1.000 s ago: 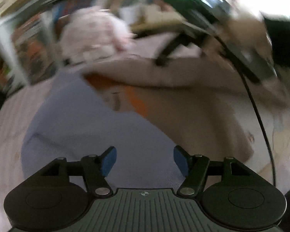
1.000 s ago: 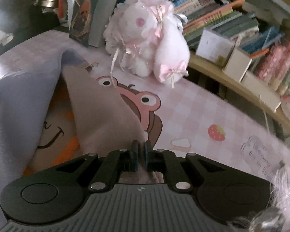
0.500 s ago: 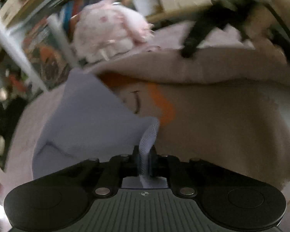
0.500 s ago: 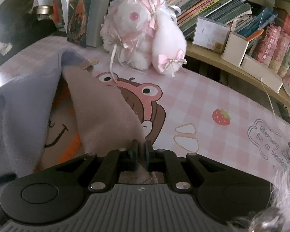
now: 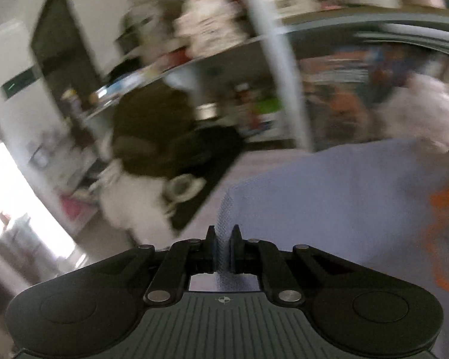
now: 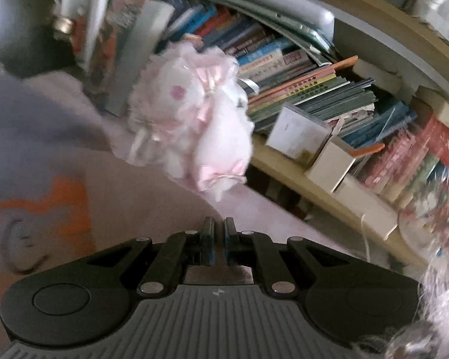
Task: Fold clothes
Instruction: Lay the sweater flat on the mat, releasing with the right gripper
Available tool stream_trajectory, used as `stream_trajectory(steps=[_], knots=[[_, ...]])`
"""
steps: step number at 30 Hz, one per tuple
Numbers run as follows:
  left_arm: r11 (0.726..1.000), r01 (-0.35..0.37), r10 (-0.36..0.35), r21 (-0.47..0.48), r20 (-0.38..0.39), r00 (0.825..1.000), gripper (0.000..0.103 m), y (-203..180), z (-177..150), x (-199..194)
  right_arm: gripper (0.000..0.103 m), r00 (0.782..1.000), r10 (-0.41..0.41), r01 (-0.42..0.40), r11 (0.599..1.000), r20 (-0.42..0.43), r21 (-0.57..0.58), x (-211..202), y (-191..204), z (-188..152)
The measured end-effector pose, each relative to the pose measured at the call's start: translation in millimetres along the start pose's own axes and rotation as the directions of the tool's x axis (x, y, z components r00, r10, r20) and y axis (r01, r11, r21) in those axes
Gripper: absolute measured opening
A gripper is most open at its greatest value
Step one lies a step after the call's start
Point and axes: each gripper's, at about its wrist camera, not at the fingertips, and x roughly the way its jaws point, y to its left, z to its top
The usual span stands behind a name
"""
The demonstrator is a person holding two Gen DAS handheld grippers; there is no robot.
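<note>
My left tongs (image 5: 223, 243) clench the garment (image 5: 329, 203)'s lavender edge, my right tongs (image 6: 219, 239) its tan edge; the cloth spans between them, ahead of both, equally near.

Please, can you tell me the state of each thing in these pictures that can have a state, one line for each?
left gripper: shut on the lavender fabric's edge.
right gripper: shut on the beige fabric.
garment: lavender outside, beige with orange print inside, partly lifted, not yet folded flat.
plush toy: lying behind the garment, in front of the bookshelf.
books: stacked on the shelf, leaning.
</note>
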Motion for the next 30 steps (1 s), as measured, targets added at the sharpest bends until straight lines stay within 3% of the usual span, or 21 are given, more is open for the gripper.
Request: stream_trajectory(steps=[7, 8, 9, 10, 11, 15, 18, 23, 26, 27, 28, 30], knots=[[0.999, 0.043, -0.044, -0.011, -0.052, 0.998, 0.007, 11, 2, 65, 0.009, 0.988, -0.092, 0.094, 0.995, -0.121, 0.016, 57, 4, 4], [0.999, 0.053, -0.053, 0.004, -0.048, 0.997, 0.007, 10, 2, 72, 0.011, 0.986, -0.113, 0.118, 0.992, -0.125, 0.034, 55, 4, 3], [0.998, 0.065, -0.064, 0.02, -0.041, 0.997, 0.008, 9, 3, 79, 0.023, 0.982, -0.138, 0.146, 0.988, -0.127, 0.053, 50, 4, 2], [0.996, 0.077, -0.076, 0.037, -0.034, 0.997, 0.008, 8, 4, 87, 0.043, 0.978, -0.163, 0.173, 0.982, -0.129, 0.073, 44, 4, 2], [0.995, 0.091, -0.09, 0.047, -0.029, 0.996, 0.008, 7, 5, 95, 0.049, 0.976, -0.175, 0.188, 0.978, -0.131, 0.094, 36, 5, 1], [0.985, 0.162, -0.162, 0.06, -0.021, 0.987, 0.008, 9, 13, 132, 0.05, 0.992, -0.075, 0.097, 0.967, -0.099, 0.236, -33, 22, -16], [0.972, 0.226, -0.225, 0.068, -0.023, 0.974, 0.008, 14, 18, 158, 0.048, 0.987, 0.029, 0.019, 0.956, -0.159, 0.294, -76, 50, -44], [0.938, 0.326, -0.324, 0.117, -0.03, 0.945, 0.008, 19, 22, 192, 0.042, 0.935, -0.046, 0.171, 0.927, -0.351, 0.334, -109, 103, -95], [0.918, 0.374, -0.372, 0.133, -0.039, 0.927, 0.008, 20, 24, 206, 0.035, 0.905, -0.064, 0.255, 0.874, -0.421, 0.415, -118, 122, -117], [0.911, 0.386, -0.384, 0.144, -0.042, 0.922, 0.008, 19, 25, 210, 0.032, 0.905, -0.063, 0.271, 0.848, -0.42, 0.456, -123, 124, -121], [0.907, 0.392, -0.39, 0.156, -0.044, 0.92, 0.008, 18, 26, 214, 0.021, 0.906, -0.063, 0.286, 0.82, -0.42, 0.495, -128, 126, -124], [0.901, 0.396, -0.395, 0.177, -0.042, 0.918, 0.008, 15, 29, 220, 0.01, 0.907, -0.057, 0.304, 0.774, -0.418, 0.556, -138, 134, -130]])
